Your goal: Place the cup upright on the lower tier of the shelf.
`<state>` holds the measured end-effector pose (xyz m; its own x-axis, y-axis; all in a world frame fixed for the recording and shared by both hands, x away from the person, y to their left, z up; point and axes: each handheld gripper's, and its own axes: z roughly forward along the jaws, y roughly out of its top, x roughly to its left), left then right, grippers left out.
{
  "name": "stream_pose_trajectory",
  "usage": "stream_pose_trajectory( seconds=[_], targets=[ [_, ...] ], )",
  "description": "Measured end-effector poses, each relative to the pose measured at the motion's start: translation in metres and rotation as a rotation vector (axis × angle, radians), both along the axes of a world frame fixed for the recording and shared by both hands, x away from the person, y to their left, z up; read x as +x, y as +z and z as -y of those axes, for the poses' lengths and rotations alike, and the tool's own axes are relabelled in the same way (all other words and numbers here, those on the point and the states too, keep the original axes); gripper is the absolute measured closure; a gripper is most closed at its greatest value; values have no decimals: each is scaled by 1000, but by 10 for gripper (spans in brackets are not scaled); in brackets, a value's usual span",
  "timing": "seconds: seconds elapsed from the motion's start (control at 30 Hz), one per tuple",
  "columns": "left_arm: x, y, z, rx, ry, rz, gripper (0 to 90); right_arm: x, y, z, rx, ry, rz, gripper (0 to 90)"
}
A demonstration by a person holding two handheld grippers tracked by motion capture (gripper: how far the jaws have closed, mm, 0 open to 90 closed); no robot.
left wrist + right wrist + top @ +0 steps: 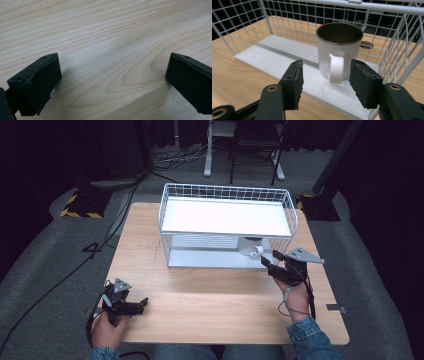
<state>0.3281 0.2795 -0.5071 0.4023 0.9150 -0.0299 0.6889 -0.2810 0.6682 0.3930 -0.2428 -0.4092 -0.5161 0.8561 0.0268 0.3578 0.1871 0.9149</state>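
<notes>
A white mug with a dark inside stands upright on the lower shelf of a white wire rack, at its right front corner, handle toward me. The mug is partly under the rack's upper shelf in the high view. My right gripper is open just in front of the mug, its jaws either side of the handle without touching it; in the high view it sits at the rack's right front. My left gripper is open over bare wood, low at the table's front left.
The wooden table carries the two-tier rack at its back centre. A white tray shelf forms the rack's floor. Wire walls close the rack's right side and back. Cables and stands lie on the grey floor beyond.
</notes>
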Motion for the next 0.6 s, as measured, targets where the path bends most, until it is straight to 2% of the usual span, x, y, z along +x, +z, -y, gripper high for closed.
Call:
stream_pose_trajectory(
  seconds=[0.33,0.5,0.6],
  targets=[
    [0,0,0,1,-1,-1,5,-27,6,13,-28,88,-27,386],
    [2,0,1,-3,4,2,5,-38,2,19,-46,144,-69,345],
    [2,0,1,-1,6,0,4,-42,-1,21,-39,163,-105,303]
  ],
)
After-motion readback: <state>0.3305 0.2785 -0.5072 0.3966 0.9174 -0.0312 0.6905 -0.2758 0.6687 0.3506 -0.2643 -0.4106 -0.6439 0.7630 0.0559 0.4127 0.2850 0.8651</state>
